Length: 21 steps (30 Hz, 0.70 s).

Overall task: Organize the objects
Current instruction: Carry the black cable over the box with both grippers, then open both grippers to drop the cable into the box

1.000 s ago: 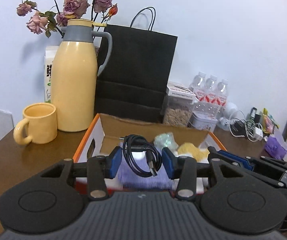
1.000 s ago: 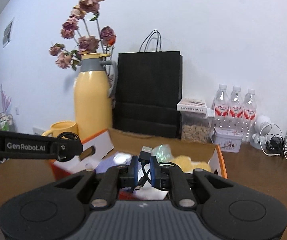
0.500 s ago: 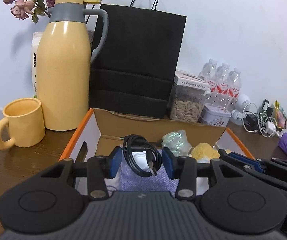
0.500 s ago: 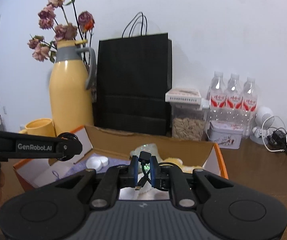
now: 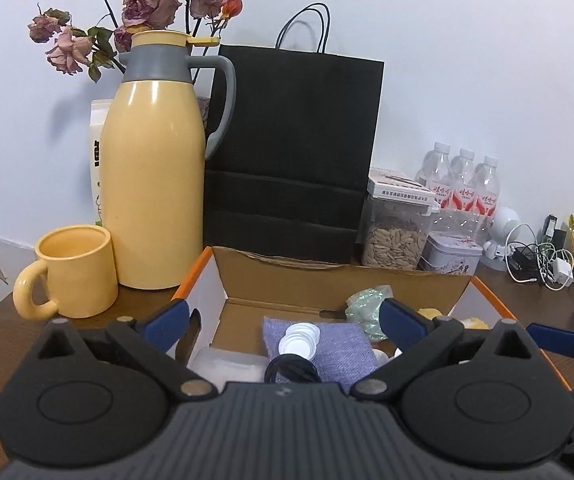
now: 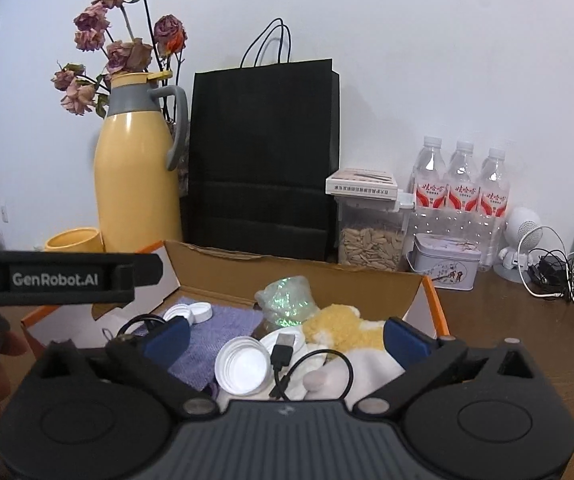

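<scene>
An open cardboard box [image 5: 327, 284] with orange edges sits on the brown table; it also shows in the right wrist view [image 6: 295, 276]. A black USB cable [image 6: 287, 354] lies loose inside it on white lids [image 6: 243, 366] and a purple cloth [image 6: 223, 330]; its coil also shows in the left wrist view [image 5: 291, 368]. My left gripper [image 5: 285, 322] is open and empty above the box. My right gripper [image 6: 285, 338] is open and empty above the cable.
A yellow thermos [image 5: 155, 184] with dried roses, a yellow mug [image 5: 73, 276] and a black paper bag [image 5: 295, 152] stand behind the box. A seed jar [image 5: 397, 232], a tin [image 5: 451, 254], water bottles [image 5: 465, 192] and tangled chargers [image 5: 539, 260] stand at the right.
Both grippers have opened wide and let go of the black cable, which now lies in the box. Both grippers have drawn back a little.
</scene>
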Available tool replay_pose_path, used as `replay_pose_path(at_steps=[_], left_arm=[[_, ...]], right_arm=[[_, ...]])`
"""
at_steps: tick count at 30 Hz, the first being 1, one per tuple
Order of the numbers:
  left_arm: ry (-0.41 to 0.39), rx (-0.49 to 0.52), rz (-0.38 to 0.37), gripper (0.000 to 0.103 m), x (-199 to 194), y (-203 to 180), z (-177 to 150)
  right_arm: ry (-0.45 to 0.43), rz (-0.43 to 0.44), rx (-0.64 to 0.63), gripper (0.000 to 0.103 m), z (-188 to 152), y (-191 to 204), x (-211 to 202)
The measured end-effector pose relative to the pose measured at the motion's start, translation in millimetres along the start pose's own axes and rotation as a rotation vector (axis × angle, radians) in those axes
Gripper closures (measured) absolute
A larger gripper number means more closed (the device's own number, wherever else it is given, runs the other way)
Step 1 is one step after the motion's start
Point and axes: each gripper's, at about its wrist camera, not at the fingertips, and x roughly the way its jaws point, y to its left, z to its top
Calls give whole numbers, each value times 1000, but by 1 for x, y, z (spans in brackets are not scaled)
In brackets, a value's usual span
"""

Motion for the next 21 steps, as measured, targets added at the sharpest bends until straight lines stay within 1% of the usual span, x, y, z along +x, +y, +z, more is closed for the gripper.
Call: replay_pose_path(at_steps=[4, 15, 21], left_arm=[[-9, -1, -6, 0, -3, -1, 2], [-57, -8, -21, 0, -26, 1, 10], [-65, 0, -39, 0, -43, 2, 9]], right_arm=[[10, -16, 5, 0, 0, -1, -2], [-13, -19, 17, 0, 4, -4, -21], [-37, -21, 22, 0, 6, -6, -38]])
